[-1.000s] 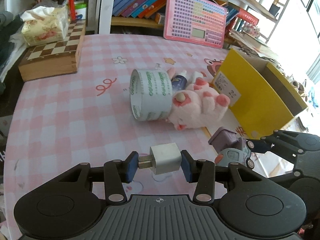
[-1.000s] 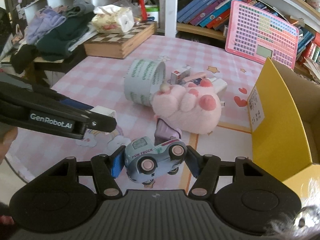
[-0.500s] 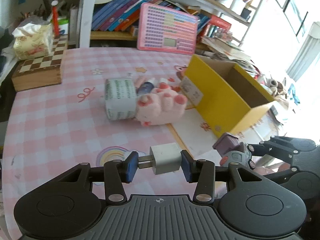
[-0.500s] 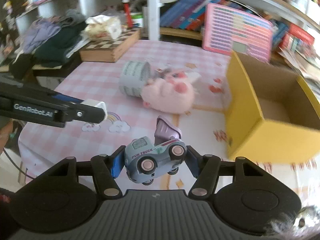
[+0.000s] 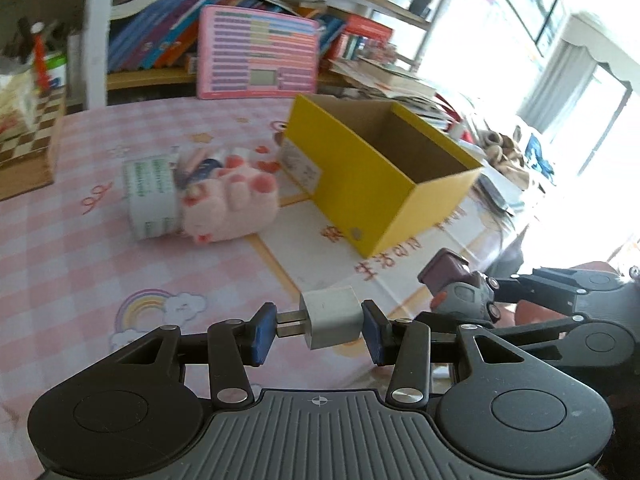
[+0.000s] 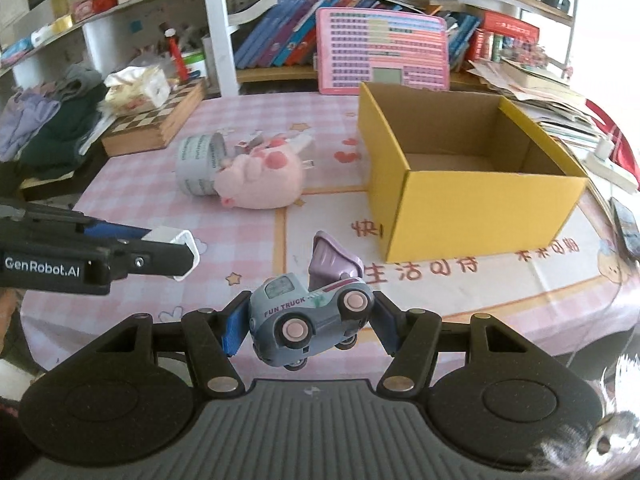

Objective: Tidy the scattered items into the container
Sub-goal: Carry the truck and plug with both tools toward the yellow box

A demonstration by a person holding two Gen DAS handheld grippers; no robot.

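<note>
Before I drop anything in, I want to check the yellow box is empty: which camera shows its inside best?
The right wrist view: it looks down into the yellow box, showing bare floor and inner walls. The left wrist view sees the box from lower, showing mostly its outer side and only upper inner walls.

From the left wrist we look along the fingers, from above the near edge of the table point(image 5: 72, 264), toward the shelf and to the right. The right wrist looks straight at the shelf from the same edge. Both views share the box point(image 5: 372, 184) point(image 6: 472, 204) and the plush point(image 5: 232, 204) point(image 6: 264, 180).
</note>
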